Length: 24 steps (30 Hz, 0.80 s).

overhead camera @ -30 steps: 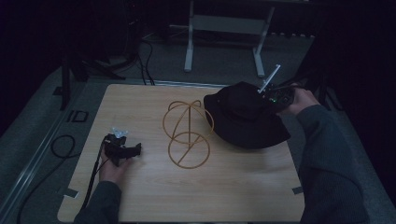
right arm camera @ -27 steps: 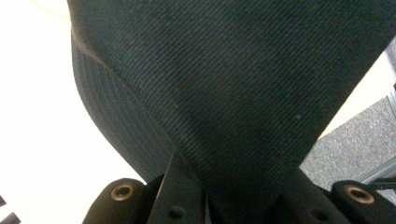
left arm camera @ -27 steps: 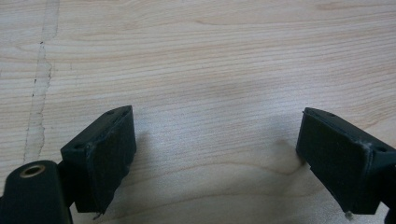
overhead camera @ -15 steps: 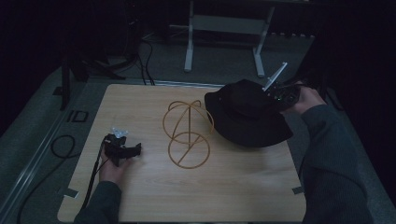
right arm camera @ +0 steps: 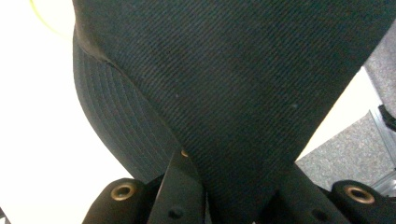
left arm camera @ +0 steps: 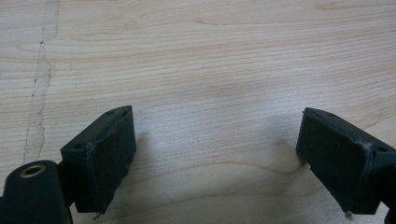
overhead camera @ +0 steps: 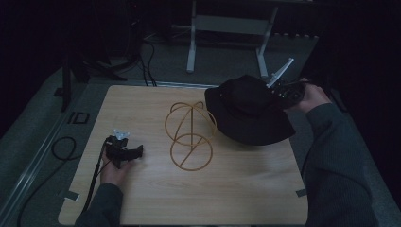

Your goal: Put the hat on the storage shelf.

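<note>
Right hand-held gripper (overhead camera: pixel 279 90) clamped on black hat (overhead camera: pixel 248 111), raised slightly higher than a second ago (likely bound for wire stand (overhead camera: pixel 190 135)). Left hand-held gripper (overhead camera: pixel 124 150) unmoved on table (overhead camera: pixel 236 189), jaws apart, empty.

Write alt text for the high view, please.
A person's right gripper pinches the crown of a black hat at the wooden table's far right, beside a gold wire stand. The left gripper rests open on the table.
</note>
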Available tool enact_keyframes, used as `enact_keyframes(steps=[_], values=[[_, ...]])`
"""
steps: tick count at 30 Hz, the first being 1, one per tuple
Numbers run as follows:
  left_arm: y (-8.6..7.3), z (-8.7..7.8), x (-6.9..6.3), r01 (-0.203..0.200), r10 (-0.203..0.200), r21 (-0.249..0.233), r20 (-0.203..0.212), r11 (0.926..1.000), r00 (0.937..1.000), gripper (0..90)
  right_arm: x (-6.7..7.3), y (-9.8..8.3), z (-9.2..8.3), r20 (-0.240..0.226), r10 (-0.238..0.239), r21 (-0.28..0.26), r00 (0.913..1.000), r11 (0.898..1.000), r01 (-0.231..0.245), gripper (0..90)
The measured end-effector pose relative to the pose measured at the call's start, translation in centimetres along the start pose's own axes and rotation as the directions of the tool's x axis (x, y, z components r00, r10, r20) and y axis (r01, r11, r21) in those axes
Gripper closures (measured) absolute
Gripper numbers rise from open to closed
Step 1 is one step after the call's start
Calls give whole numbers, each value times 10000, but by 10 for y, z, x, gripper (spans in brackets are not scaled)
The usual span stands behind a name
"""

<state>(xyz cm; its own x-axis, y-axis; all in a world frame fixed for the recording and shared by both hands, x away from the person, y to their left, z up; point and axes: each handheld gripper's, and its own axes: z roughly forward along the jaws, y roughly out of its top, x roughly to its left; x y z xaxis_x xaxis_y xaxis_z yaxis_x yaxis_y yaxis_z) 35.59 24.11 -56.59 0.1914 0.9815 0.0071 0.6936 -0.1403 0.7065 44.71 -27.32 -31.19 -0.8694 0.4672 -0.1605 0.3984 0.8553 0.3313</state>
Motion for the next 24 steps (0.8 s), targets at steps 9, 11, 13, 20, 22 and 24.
enact_keyframes(steps=[9, 11, 13, 20, 22, 24], values=[[0, 0, 0, 4, -4, 4, 2, 10000, 10000, 123, 1, 4, -11, 99, -42, -333, 9999, 9994, 46, 870], [0, 0, 0, 11, -11, -3, 2, 10000, 10000, 123, 1, 5, -12, 90, -79, -401, 9999, 9992, 83, 871], [0, 0, 0, 11, -11, -10, -2, 10000, 10000, 123, 0, 6, -14, 56, -65, -418, 10000, 9991, 68, 870], [0, 0, 0, 6, -6, -3, 1, 10000, 10000, 123, 1, 7, -19, 45, -126, -374, 9999, 9992, 127, 870], [0, 0, 0, 9, -9, -1, 1, 10000, 10000, 123, 2, 7, -21, 34, -166, -392, 9999, 9991, 168, 870], [0, 0, 0, 10, -10, -1, 0, 10000, 10000, 123, 2, 6, -23, 39, -200, -415, 9998, 9989, 201, 870]])
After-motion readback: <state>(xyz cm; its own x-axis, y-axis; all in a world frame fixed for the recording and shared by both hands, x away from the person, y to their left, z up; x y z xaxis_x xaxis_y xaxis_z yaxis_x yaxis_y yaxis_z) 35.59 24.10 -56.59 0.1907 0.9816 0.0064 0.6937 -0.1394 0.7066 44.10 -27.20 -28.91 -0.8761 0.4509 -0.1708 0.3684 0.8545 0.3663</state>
